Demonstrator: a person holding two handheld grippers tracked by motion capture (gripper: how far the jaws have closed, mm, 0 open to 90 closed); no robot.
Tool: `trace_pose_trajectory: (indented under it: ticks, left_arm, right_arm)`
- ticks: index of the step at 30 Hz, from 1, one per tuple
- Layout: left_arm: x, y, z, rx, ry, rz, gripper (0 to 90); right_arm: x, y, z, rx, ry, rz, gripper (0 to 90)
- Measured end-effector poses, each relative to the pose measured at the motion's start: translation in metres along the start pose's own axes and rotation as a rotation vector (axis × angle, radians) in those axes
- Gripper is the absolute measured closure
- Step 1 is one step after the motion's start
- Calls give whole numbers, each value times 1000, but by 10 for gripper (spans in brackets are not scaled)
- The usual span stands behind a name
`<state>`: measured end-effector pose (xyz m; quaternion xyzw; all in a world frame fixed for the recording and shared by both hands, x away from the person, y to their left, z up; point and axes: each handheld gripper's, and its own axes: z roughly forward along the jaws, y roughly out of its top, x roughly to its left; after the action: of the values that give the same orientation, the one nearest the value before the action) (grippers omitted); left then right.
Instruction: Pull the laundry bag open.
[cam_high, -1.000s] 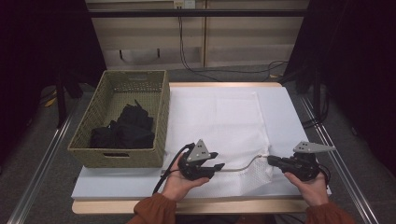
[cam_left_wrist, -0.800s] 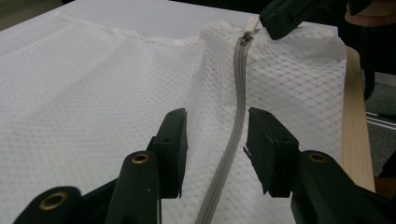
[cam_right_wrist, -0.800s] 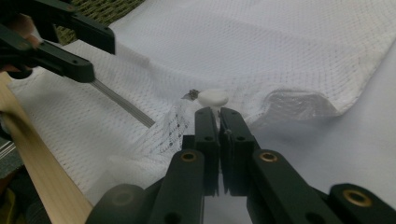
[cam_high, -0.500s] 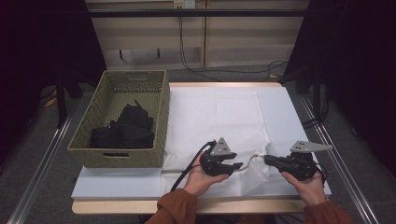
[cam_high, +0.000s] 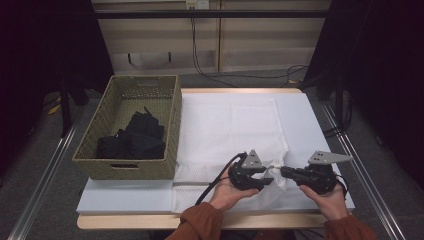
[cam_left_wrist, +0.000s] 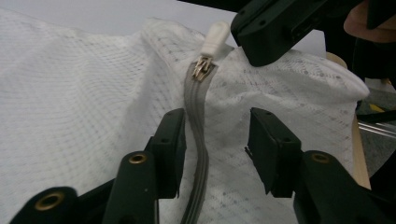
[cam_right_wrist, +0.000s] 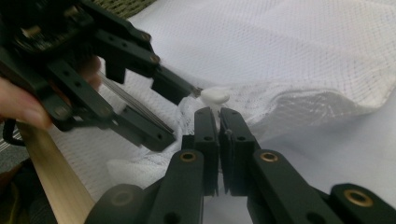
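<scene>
Two grippers meet over a white mesh bag (cam_high: 235, 127) at the near edge of the tabletop (cam_high: 125, 197).

The right gripper (cam_right_wrist: 218, 116) is clamped on the bag's white zipper pull (cam_right_wrist: 214, 96), while the left gripper (cam_left_wrist: 217, 133) stands partly open, its jaws either side of the grey zipper tape (cam_left_wrist: 196, 140), apparently not pressing it. The pull lies just beyond the left gripper. A woven basket (cam_high: 100, 155) of dark cloth sits far left.

Left hand-held gripper (cam_high: 267, 176) now nearer the right one (cam_high: 283, 171), bag (cam_high: 227, 132) apparently bunched between.
</scene>
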<state>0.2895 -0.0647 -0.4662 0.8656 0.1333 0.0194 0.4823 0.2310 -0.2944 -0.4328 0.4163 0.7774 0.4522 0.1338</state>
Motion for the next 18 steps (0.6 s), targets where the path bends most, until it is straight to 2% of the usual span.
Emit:
trace_pose_trajectory:
  ticks: [1,2,4,6,7,9,12,13,15,16,18]
  left_arm:
    - [0,0,2,4,2,-8,592]
    - [1,0,4,-6,-1,-16,666]
    - [0,1,6,8,-6,-15,691]
    - [-1,0,7,-4,-29,-29,775]
    - [0,-1,6,10,-22,-23,801]
    - [1,-2,4,-4,-16,-34,860]
    - [2,-3,5,-13,-23,-48,875]
    - [2,-3,7,0,-15,-41,879]
    - [1,-4,13,8,-19,-53,880]
    - [0,-4,15,12,-12,-46,880]
    - [-1,-6,16,5,-7,-53,880]
  right_arm:
    - [0,1,-1,-2,4,-5,866]
    - [1,2,-1,-7,4,-3,866]
    - [1,3,-1,-5,11,-4,865]
    - [1,3,0,-6,9,-4,862]
    - [1,3,0,-7,12,-5,860]
    - [1,2,-1,-8,13,-1,852]
    - [1,2,0,-3,20,1,799]
    - [2,2,1,10,22,-2,793]
    - [2,2,2,12,30,-4,794]
    - [1,2,2,8,32,-16,801]
    - [1,3,1,1,27,-7,814]
